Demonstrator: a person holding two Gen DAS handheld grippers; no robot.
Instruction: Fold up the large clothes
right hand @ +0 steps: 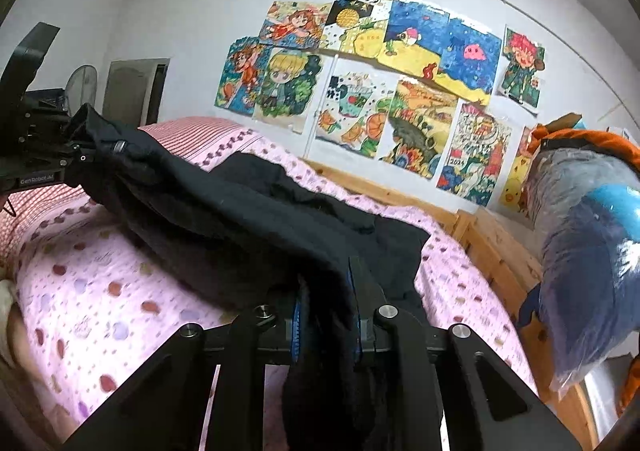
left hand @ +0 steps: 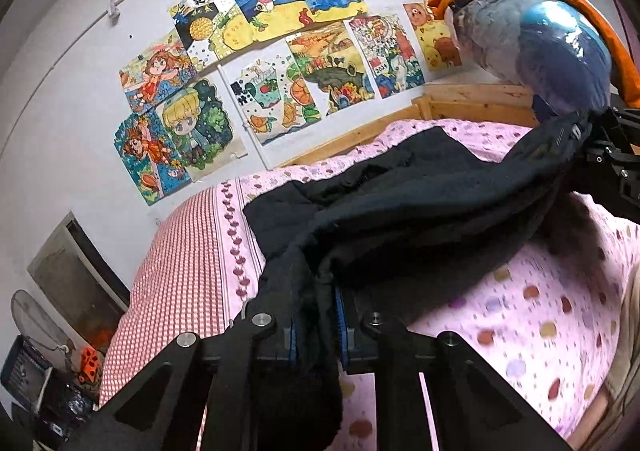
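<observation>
A large black garment (left hand: 400,207) lies across the pink dotted bedsheet (left hand: 540,311), its near edge lifted between my two grippers. My left gripper (left hand: 316,327) is shut on one end of that edge. My right gripper (left hand: 588,143) shows at the far right of the left wrist view, shut on the other end. In the right wrist view the garment (right hand: 248,211) stretches from my right gripper (right hand: 326,327), shut on the cloth, to my left gripper (right hand: 76,147) at the left. The far part of the garment rests on the bed (right hand: 80,291).
A wall with several children's drawings (left hand: 280,63) runs behind the bed. A wooden bed frame (right hand: 496,251) edges the far side. Plastic-wrapped blue and orange bedding (right hand: 592,251) stands at the bed's end. A fan (right hand: 82,87) and door (right hand: 134,91) are at the far left.
</observation>
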